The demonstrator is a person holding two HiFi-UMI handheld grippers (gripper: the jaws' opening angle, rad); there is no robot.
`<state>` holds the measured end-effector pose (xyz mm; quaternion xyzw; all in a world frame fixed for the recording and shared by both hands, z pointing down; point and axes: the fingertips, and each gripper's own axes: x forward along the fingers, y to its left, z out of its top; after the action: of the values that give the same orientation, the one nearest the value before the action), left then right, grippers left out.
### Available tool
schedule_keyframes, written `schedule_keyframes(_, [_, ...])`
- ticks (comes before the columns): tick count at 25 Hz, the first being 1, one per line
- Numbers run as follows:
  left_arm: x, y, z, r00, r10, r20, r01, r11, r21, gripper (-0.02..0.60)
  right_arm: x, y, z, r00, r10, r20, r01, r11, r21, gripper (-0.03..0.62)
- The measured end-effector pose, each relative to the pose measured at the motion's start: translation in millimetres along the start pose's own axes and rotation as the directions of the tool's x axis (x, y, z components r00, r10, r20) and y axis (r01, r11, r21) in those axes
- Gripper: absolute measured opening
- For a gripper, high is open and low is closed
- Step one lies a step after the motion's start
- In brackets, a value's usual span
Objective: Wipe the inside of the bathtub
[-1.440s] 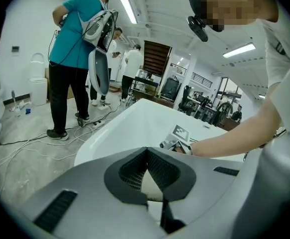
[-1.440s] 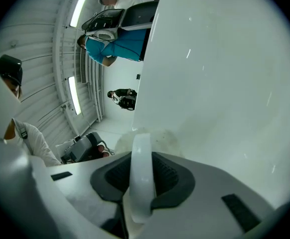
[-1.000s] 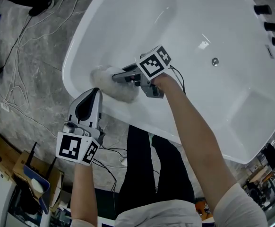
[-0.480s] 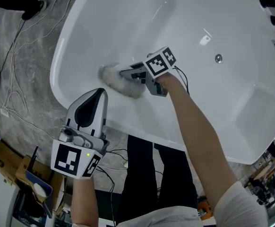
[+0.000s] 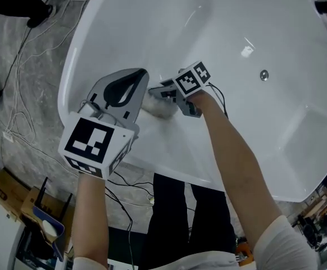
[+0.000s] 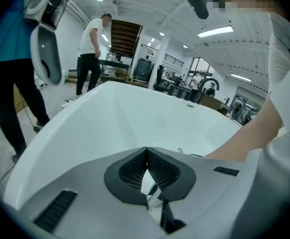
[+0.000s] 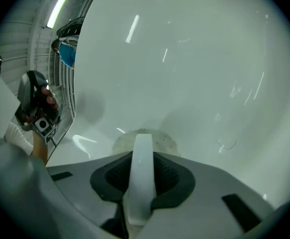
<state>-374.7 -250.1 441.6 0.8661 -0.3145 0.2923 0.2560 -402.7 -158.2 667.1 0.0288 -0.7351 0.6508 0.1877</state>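
Observation:
The white bathtub point(image 5: 236, 16) fills the head view. My right gripper point(image 5: 157, 91) reaches down inside it, near the left wall, shut on the white handle point(image 7: 142, 173) of a fluffy wiping pad point(image 5: 161, 109). In the right gripper view the pad point(image 7: 145, 139) is pressed against the tub's inner surface point(image 7: 185, 59). My left gripper point(image 5: 141, 73) is held high, close to the camera, over the tub's near rim. Its jaws are shut with nothing in them point(image 6: 146, 151), and it partly hides the pad in the head view.
The drain point(image 5: 264, 75) and an overflow fitting point(image 5: 246, 52) sit further right in the tub. Cables point(image 5: 23, 66) lie on the grey floor to the left, and cardboard boxes point(image 5: 6, 190) stand at lower left. Two people point(image 6: 92, 54) stand beyond the tub's far end.
My left gripper has risen from beside the tub's outer rim to over the rim, nearer the camera. The right gripper and pad have slid a little right along the tub wall.

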Motion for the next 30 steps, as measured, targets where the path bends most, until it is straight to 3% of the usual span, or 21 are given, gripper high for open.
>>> schedule_keyframes(5, [38,7,-8,0.985,-0.136,-0.103,0.145,0.986,0.086,0.011,5,-21,-5,1.000,-0.009,-0.009,0.009,1.000,-0.008,0.095])
schedule_keyframes(10, [65,14,-34,0.958,-0.215,-0.192,0.244,0.960,0.140,0.011,12,-47,-11,1.000,-0.009,0.004,0.009,1.000,0.013,0.095])
schedule_keyframes(25, [98,18,-78,0.937,-0.217,-0.276,0.275,0.942,0.194,0.011,8,-139,-25,0.993,-0.108,0.039,0.106,0.993,0.053,0.095])
schedule_keyframes(30, [97,1,-60,0.939,-0.210,-0.271,0.271,0.939,0.212,0.011,-19,-147,-35,0.989,-0.145,0.013,0.144,0.989,0.044,0.095])
